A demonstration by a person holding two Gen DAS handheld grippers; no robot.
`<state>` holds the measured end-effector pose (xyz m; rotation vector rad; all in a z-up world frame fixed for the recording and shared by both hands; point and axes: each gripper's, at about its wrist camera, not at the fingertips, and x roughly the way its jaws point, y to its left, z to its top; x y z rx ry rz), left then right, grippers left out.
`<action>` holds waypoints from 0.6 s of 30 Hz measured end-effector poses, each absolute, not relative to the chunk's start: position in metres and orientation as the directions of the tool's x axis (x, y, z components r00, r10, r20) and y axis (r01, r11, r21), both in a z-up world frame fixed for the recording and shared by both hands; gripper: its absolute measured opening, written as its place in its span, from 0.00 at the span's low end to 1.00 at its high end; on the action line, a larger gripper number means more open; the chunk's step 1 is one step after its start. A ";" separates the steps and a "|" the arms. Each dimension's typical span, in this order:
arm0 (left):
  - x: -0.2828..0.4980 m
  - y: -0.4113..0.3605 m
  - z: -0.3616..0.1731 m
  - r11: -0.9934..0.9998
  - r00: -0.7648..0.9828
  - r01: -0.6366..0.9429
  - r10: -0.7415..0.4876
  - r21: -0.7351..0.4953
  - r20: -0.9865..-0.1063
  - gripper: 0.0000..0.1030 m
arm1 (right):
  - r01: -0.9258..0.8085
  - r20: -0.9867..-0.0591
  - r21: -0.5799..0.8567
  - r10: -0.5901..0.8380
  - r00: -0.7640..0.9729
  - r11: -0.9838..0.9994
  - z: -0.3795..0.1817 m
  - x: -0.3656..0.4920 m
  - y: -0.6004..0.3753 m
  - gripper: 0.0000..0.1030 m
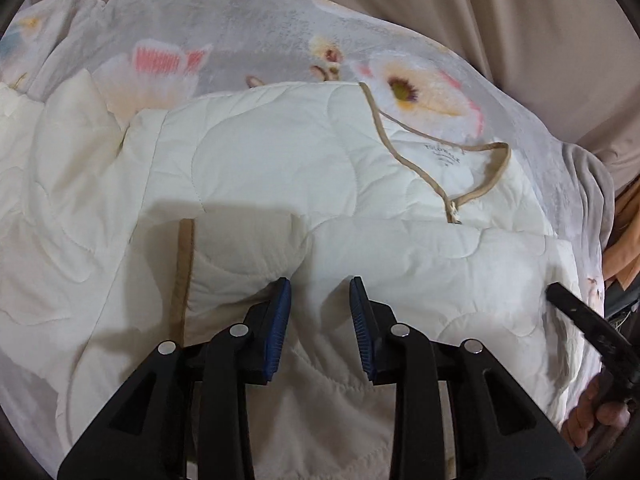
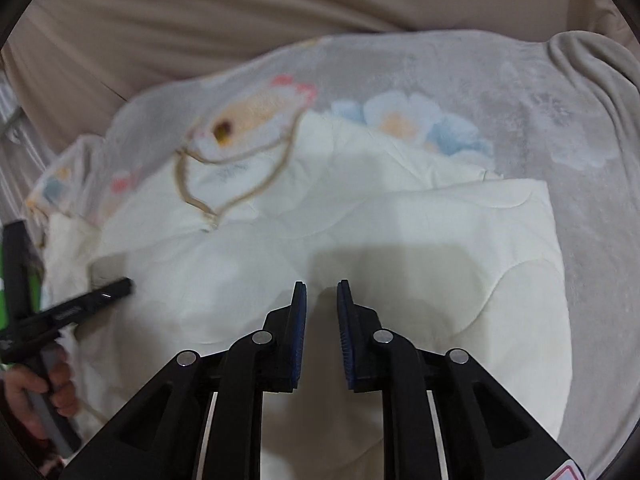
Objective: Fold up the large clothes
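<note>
A cream quilted jacket (image 1: 280, 168) with tan collar trim (image 1: 436, 184) lies partly folded on a floral blanket. My left gripper (image 1: 320, 292) is open just above the folded cream fabric, holding nothing. In the right wrist view the same jacket (image 2: 420, 240) fills the middle, its tan collar (image 2: 240, 168) at the far left. My right gripper (image 2: 322, 292) is open with a narrow gap, over the jacket, empty. The right gripper's tip (image 1: 560, 296) shows at the right edge of the left wrist view; the left gripper's finger (image 2: 108, 290) shows at the left of the right wrist view.
The grey floral blanket (image 1: 240, 28) covers the bed under the jacket. Beige curtains (image 2: 280, 12) hang behind it. The person's hands (image 2: 36, 396) hold the gripper handles at the view edges.
</note>
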<state>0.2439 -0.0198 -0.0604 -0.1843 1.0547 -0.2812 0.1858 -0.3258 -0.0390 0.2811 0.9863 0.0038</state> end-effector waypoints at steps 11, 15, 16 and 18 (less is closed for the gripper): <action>0.240 -0.002 -0.064 0.948 0.490 0.101 -0.311 -0.302 -0.814 0.28 | 0.333 -0.771 0.321 0.040 0.636 0.887 -0.014 0.121 -0.398 0.03; 0.231 0.007 -0.057 0.940 0.495 0.061 -0.320 -0.335 -0.808 0.28 | 0.369 -0.851 0.262 0.033 0.524 0.892 -0.057 0.106 -0.394 0.00; 0.225 0.016 -0.051 0.937 0.504 0.043 -0.321 -0.347 -0.802 0.28 | 0.400 -0.843 0.292 0.037 0.536 0.869 -0.057 0.095 -0.403 0.00; 0.211 0.042 -0.039 0.933 0.535 -0.006 -0.300 -0.359 -0.790 0.33 | 0.460 -0.839 0.256 -0.041 0.542 0.850 -0.043 0.076 -0.411 0.00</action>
